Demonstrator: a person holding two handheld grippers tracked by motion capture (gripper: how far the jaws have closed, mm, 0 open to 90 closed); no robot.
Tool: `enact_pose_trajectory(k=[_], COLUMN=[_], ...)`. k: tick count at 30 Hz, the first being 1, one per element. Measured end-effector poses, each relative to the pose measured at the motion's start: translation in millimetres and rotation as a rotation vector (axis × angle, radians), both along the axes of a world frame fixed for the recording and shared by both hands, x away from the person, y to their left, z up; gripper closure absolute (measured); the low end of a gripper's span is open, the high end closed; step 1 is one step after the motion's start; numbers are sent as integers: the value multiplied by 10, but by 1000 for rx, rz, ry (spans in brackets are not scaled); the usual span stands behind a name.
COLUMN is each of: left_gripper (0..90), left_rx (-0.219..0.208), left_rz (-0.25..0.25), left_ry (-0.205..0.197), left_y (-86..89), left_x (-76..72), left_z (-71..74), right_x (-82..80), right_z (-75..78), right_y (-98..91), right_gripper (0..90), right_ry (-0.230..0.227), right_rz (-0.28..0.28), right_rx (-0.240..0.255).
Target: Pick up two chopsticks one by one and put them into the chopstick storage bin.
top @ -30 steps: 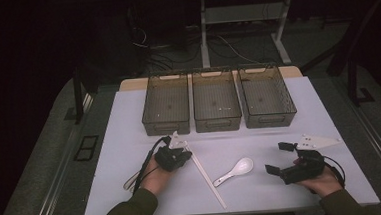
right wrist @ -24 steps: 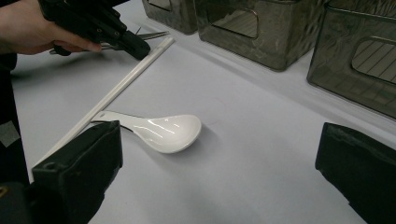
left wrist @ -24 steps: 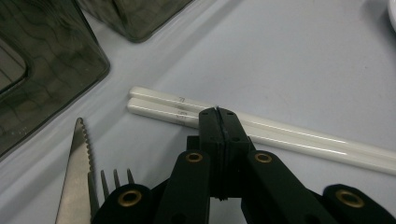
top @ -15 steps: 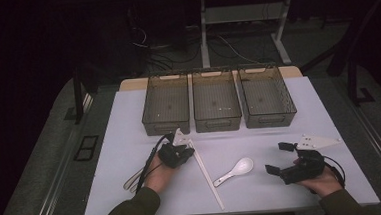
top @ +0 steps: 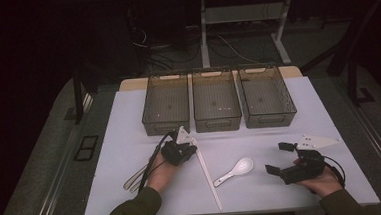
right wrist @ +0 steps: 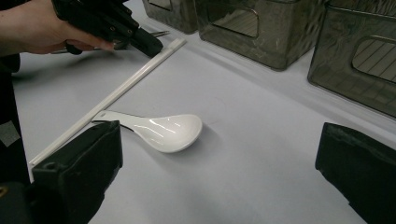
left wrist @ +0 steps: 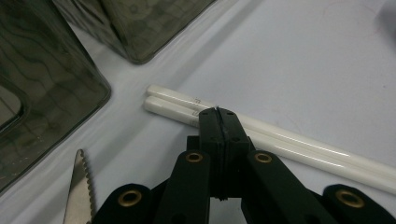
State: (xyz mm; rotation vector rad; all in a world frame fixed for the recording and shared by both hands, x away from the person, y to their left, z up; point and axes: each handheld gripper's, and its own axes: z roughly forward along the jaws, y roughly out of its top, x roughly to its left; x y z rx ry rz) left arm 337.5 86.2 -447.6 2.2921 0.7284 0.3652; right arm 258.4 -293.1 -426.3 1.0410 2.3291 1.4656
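Since a second ago the closed left tool [top: 185,150] has edged onto the pair of long white plastic chopsticks [top: 207,172] lying bottom-centre on the bench, unpinched; right tool [top: 280,160] waits open.

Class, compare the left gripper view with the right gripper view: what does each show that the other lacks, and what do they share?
Left gripper view: a serrated blade edge. Right gripper view: a white spoon ahead of the right hand-held gripper's open jaws, and a hand. Both: the shut left hand-held gripper at the white chopsticks, the dark bins, the white table.
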Motion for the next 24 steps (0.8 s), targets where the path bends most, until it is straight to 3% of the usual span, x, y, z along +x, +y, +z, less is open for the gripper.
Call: enact_pose_trajectory(k=[24], left_gripper=[885], left_rx=[-7], left_rz=[-37], left_ry=[-7], left_y=[-178], left_x=[96], left_z=[-11], right_x=[0], right_z=[1], right_y=[-2], right_gripper=[7], right_ry=[0], right_rz=[1], right_rx=[0])
